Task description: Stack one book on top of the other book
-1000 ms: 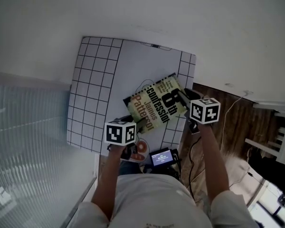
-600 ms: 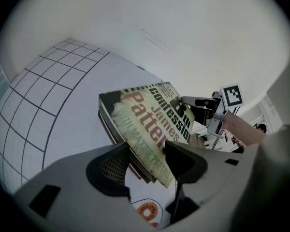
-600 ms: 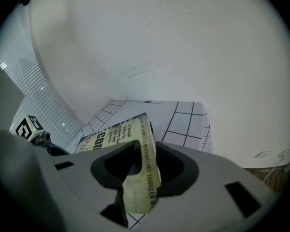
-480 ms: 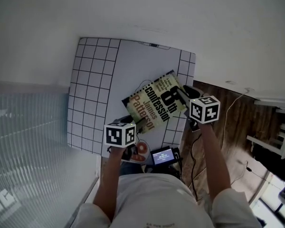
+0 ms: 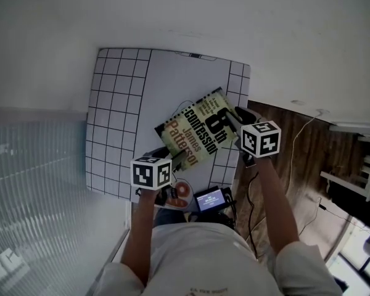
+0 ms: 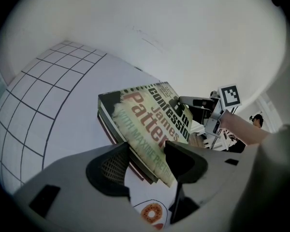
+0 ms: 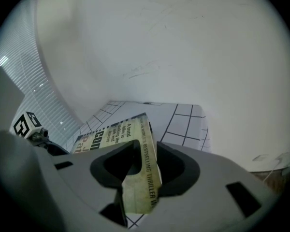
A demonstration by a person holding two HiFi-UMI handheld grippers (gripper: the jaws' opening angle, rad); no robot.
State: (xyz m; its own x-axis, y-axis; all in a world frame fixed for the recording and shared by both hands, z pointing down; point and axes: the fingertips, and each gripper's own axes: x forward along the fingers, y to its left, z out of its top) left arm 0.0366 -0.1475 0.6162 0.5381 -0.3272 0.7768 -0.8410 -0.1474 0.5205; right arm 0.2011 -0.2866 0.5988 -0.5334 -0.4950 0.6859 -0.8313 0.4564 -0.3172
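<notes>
A green paperback (image 5: pixel 200 134) lies slanted on the white gridded table (image 5: pixel 120 103). In the left gripper view it rests on top of a second, dark book (image 6: pixel 105 120) with a reddish edge. My left gripper (image 5: pixel 179 159) is shut on the near left corner of the two books (image 6: pixel 147 163), one jaw under the stack and one on the green cover (image 6: pixel 150 120). My right gripper (image 5: pixel 234 119) holds the paperback's right corner (image 7: pixel 135 178) between its jaws. Those jaws are opening, with both still against the book. The right gripper (image 6: pixel 186 100) also shows past the book's far end.
A small device with a lit screen (image 5: pixel 209 200) and a round orange-ringed thing (image 5: pixel 184 191) sit at the table's near edge. Dark wood floor (image 5: pixel 296 159) with a cable lies to the right. Window blinds (image 5: pixel 37 165) fill the left side.
The book and both grippers keep their places relative to each other. In the head view everything has drifted slightly to the left.
</notes>
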